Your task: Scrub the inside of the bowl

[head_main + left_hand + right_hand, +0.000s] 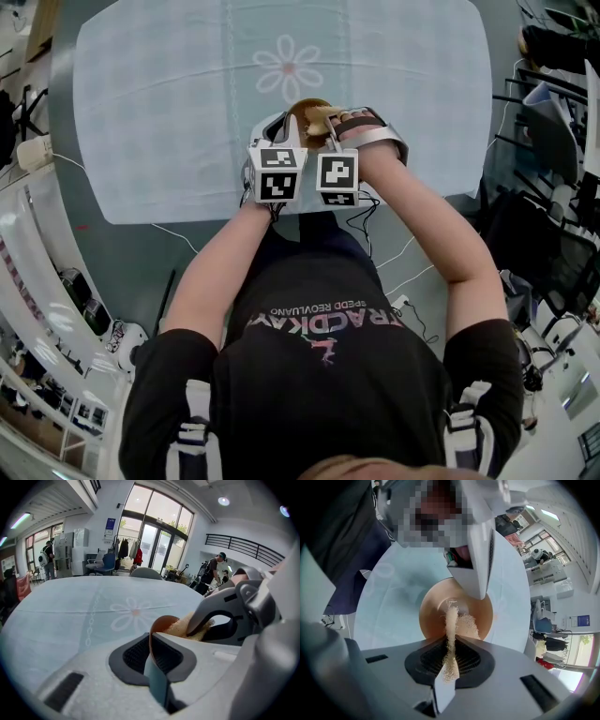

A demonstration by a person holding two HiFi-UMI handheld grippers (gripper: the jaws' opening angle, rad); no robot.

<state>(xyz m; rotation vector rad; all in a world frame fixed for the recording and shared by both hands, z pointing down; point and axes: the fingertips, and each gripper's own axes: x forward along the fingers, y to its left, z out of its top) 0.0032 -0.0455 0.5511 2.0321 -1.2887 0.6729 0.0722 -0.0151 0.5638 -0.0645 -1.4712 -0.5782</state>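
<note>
Head view: black shirt and forearms sit nearest. Beyond them the left gripper and right gripper meet at the bowl, near the close edge of the cloth. Cables trail on the floor, clear of the work.

Left gripper view: jaws clamped on the bowl's thin rim. Risk: scrubbing pressure may twist the rim out of this narrow pinch, or tip the bowl.

Right gripper view: jaws pinch the scrubber by one edge, its free end down inside the bowl. A hard drag may pull it loose. The left gripper overhangs the far wall, blocking that patch.
</note>
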